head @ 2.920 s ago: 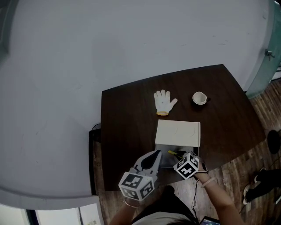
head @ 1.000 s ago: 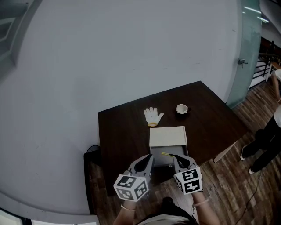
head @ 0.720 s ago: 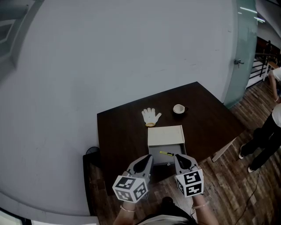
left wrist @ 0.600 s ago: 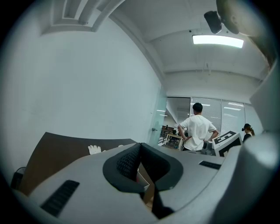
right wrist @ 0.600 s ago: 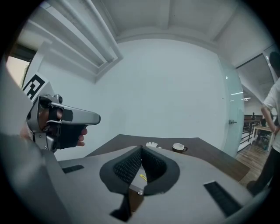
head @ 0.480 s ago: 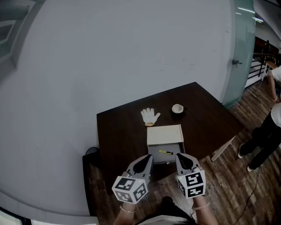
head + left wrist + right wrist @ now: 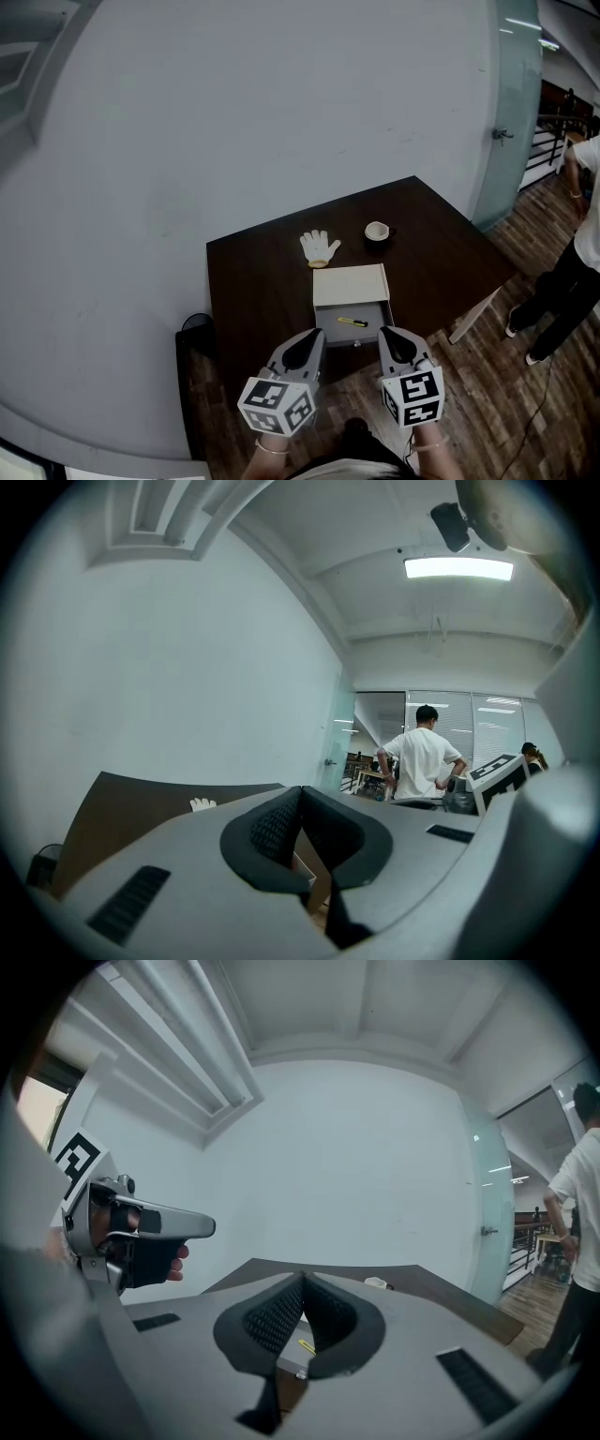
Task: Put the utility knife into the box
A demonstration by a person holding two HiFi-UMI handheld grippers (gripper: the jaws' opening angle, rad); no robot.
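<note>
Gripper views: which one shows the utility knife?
The right gripper view: the yellow utility knife shows just beyond its shut jaws; the left gripper view shows none.

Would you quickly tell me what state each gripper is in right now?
Left gripper: jaws closed, holding nothing.
Right gripper: jaws closed, holding nothing.

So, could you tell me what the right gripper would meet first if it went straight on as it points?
Probably the grey wall: the right gripper seems aimed above the box and table, though depth is unclear.
</note>
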